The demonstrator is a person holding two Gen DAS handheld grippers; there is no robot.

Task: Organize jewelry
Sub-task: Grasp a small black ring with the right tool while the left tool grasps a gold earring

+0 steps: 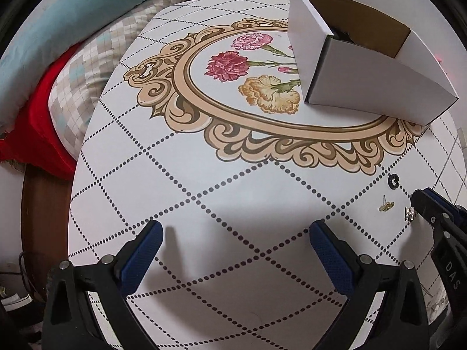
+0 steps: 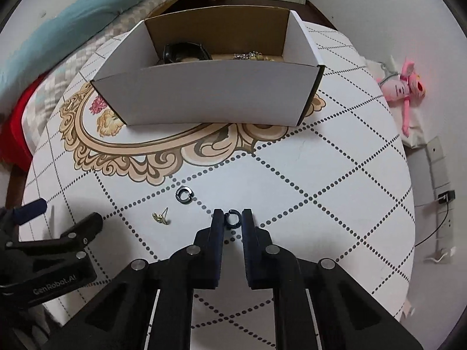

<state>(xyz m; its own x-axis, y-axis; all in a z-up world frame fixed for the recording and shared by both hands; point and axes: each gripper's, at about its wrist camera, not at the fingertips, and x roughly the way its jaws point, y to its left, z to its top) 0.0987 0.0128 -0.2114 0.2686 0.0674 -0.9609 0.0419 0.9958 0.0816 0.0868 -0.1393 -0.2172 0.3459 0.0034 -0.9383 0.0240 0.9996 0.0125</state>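
A white cardboard box [image 2: 210, 93] stands on the round patterned table; inside it lie a black bangle [image 2: 186, 52] and a heap of gold jewelry [image 2: 252, 56]. My right gripper [image 2: 232, 218] has its fingertips closed around a small dark hoop earring [image 2: 232, 219] on the table. Another dark hoop earring [image 2: 183, 194] and a gold stud earring [image 2: 160, 217] lie to its left. My left gripper [image 1: 233, 233] is open and empty above bare table. In the left wrist view the box [image 1: 373, 87], the hoop [image 1: 393, 180], the stud [image 1: 386, 205] and a small sparkly piece [image 1: 409, 213] show at right.
A bed with teal, checked and red bedding [image 2: 58, 43] borders the table's left side. A pink plush toy [image 2: 405, 90] lies on the floor at right. Cables and a socket [image 2: 445, 197] are at far right. The table edge [image 1: 73, 204] is near my left gripper.
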